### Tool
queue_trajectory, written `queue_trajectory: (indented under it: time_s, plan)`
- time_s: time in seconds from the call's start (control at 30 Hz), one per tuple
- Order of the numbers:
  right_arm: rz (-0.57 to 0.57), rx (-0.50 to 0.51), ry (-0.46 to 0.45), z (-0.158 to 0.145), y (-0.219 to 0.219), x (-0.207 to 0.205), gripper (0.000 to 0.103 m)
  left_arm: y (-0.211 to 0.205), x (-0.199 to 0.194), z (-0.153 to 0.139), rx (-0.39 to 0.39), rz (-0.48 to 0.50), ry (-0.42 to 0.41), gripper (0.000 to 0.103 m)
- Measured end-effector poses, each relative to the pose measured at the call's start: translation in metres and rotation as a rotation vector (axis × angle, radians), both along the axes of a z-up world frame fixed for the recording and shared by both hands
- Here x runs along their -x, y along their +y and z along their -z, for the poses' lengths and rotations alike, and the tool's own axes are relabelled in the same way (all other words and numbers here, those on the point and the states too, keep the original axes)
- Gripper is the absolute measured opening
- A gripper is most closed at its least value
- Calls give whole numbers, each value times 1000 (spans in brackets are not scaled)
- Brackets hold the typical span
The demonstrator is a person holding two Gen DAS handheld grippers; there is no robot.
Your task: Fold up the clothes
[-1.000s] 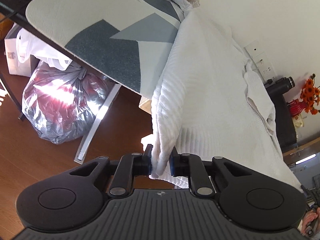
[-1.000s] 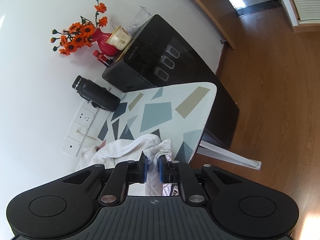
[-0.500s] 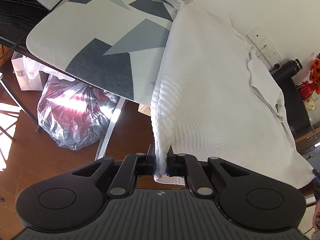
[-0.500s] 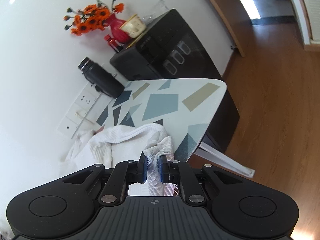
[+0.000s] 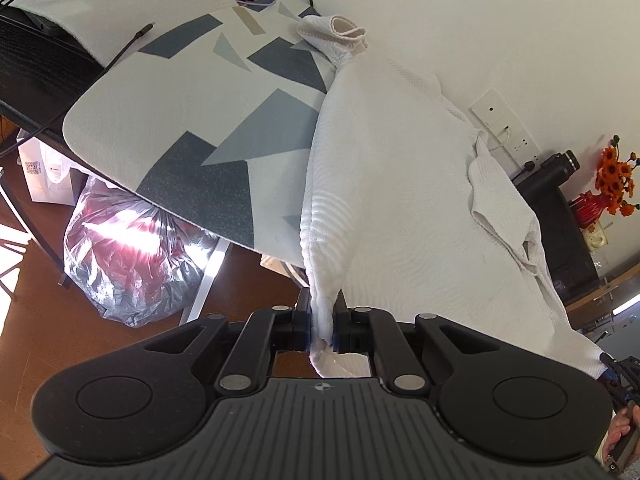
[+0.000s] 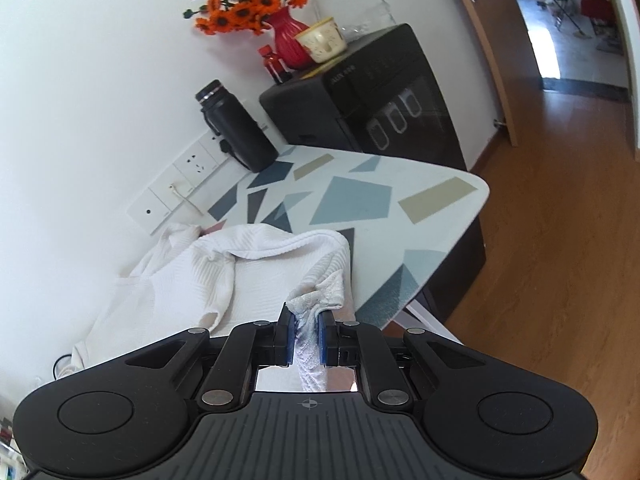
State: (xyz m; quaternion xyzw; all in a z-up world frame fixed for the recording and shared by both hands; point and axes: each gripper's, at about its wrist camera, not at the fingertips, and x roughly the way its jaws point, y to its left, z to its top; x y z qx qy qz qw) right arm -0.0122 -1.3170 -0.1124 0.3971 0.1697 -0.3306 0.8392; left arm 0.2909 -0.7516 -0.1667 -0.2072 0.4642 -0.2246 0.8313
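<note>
— While you look along my left tongs (image 5: 323,330), what do they hold?
— Their blue pads are clamped on a bunched corner of the white ribbed knit garment (image 5: 400,200). It stretches up from them across the ironing board with its grey and blue geometric cover (image 5: 168,120), one cuff lying by the wall. A silvery plastic bag (image 5: 132,264) sits on the wooden floor below.
— And along the right?
— My right tongs (image 6: 307,340) pinch another gathered corner of the garment (image 6: 192,276), which lies on the board (image 6: 400,216) near a black flask (image 6: 236,128).
</note>
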Motion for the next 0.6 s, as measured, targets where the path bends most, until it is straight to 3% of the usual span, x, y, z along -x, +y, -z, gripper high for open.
queue_trajectory:
  time_s: [0.37, 0.6]
  plan:
    - [-1, 24, 21, -8, 0, 8, 10, 18, 1, -35, 82, -36, -94, 8]
    - [-30, 44, -1, -16, 10, 17, 10, 28, 12, -40, 49, -26, -88, 8]
